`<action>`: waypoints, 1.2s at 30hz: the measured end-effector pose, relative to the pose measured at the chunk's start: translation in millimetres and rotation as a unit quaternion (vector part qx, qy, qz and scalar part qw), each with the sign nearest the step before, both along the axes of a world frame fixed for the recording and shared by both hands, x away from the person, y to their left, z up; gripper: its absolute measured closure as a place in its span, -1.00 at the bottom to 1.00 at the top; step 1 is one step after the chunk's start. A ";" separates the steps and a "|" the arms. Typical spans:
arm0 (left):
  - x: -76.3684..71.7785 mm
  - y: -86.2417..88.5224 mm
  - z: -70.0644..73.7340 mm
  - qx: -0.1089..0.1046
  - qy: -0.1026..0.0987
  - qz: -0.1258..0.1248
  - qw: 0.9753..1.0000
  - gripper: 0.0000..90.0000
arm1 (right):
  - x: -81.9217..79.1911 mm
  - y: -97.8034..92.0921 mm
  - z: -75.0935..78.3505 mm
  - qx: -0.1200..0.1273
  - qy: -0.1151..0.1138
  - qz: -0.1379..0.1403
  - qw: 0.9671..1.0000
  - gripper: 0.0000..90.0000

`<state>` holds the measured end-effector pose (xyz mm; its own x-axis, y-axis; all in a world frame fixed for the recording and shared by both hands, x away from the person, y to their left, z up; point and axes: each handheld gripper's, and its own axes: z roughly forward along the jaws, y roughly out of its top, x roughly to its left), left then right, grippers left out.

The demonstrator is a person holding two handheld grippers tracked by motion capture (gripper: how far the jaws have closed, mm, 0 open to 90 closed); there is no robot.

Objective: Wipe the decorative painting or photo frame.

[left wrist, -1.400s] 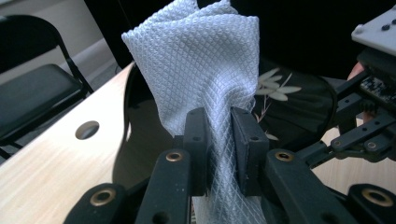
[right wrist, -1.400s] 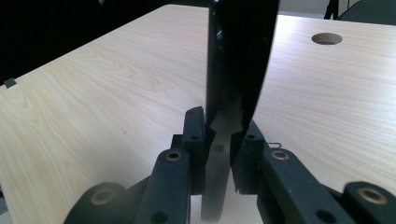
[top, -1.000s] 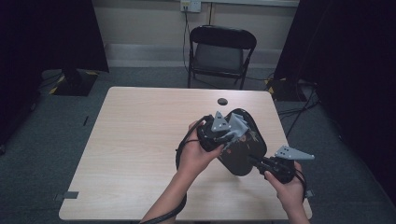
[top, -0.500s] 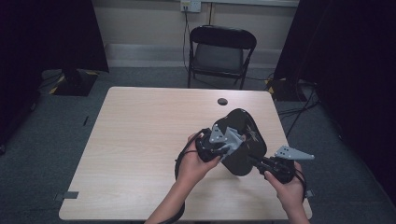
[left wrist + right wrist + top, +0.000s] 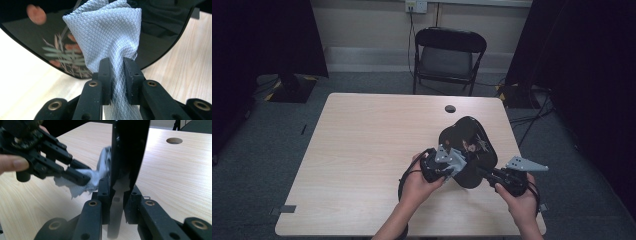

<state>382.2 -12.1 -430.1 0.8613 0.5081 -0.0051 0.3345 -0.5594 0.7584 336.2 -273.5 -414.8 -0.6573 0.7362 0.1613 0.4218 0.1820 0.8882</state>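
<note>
From above, the black plate (image 5: 468, 150) stands tilted over the desk's (image 5: 362, 150) near right part, between the left tool (image 5: 451, 167) and the right tool (image 5: 484, 172). The left gripper view adds what that one hides: its jaws are clamped on a grey cloth (image 5: 110, 42) pressed against the plate's glossy face, which bears a leaf-and-flower print. The right gripper view shows the right tool's jaws gripping the plate's rim edge-on, the cloth touching its left side.
</note>
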 end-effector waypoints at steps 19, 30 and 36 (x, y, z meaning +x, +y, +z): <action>-3.7 -2.0 -40.7 0.054 0.049 -0.013 0.997 0.72 | 0.0 0.5 0.0 -0.001 0.001 0.001 1.000 0.74; -4.3 7.2 -16.8 0.030 0.033 -0.007 0.999 0.73 | 0.2 0.5 -0.5 0.001 0.002 0.002 1.000 0.73; -4.1 13.7 36.4 -0.015 -0.012 -0.003 1.000 0.73 | 0.8 1.1 -1.7 0.000 0.004 0.003 1.000 0.73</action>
<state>378.1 1.6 -393.7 0.8645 0.5026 0.0003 0.3127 -0.5382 0.7826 337.0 -272.4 -416.5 -0.6611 0.7317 0.1661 0.4276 0.1854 0.8847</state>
